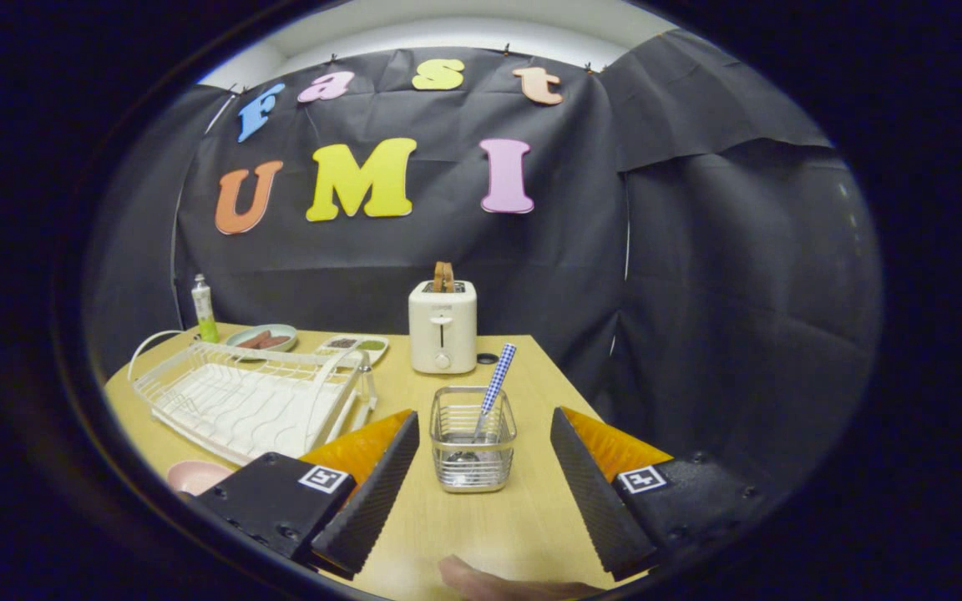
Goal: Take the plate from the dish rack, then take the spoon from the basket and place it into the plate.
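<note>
The tongs point(481, 467) stand wide apart and hold nothing, their two fingers flanking a small wire basket point(473, 451) that sits on the wooden tabletop point(481, 526) between them, touching neither finger. From the basket a spoon point(493, 392) leans toward one o'clock; its checked handle rises clear of the rim, while its bowl is seen only dimly through the mesh near the basket's floor.

At ten o'clock from the basket lies the white dish rack point(247, 401), with no plate standing in its slots. A pink plate point(194, 476) lies at eight o'clock, just beside the rack's near corner; most of it is hidden behind the left finger's body, so only a curved slice shows.

At twelve o'clock beyond the basket stands a white toaster point(443, 325) with something brown poking from its slot. At eleven o'clock, behind the rack, sit a round dish point(262, 337) and a flat tray point(354, 345), their contents too small to name, and a small tube point(203, 309) stands upright farther left. At six o'clock a fingertip point(481, 580) shows, cut off below.
</note>
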`<state>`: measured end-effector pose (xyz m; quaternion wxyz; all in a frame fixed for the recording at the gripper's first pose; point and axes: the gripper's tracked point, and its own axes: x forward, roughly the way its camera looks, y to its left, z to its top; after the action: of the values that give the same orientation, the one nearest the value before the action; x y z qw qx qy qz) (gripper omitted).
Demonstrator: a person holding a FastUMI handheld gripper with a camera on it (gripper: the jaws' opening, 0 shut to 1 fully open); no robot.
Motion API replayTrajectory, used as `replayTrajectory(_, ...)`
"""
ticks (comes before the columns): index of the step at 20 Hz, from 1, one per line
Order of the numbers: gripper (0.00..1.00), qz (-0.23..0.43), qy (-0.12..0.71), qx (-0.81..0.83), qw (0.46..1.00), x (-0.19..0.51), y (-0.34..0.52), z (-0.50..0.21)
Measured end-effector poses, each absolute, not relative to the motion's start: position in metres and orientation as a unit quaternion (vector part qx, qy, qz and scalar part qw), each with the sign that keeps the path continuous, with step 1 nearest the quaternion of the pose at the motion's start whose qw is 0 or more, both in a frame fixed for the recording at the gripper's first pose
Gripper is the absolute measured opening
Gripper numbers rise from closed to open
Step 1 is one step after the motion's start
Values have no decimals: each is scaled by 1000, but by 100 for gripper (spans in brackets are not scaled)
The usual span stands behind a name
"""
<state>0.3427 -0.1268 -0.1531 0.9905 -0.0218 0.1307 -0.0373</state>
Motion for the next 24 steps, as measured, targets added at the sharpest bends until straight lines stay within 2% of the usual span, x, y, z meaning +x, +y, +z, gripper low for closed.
replayTrajectory(11,100,-27,150,12,988,454,-143,-137)
replayTrajectory(13,96,-30,149,26,988,468,-146,-138)
replayTrajectory(20,23,22,180,50,982,482,-121,-148)
replayTrajectory(24,17,24,167,40,985,472,-115,-139)
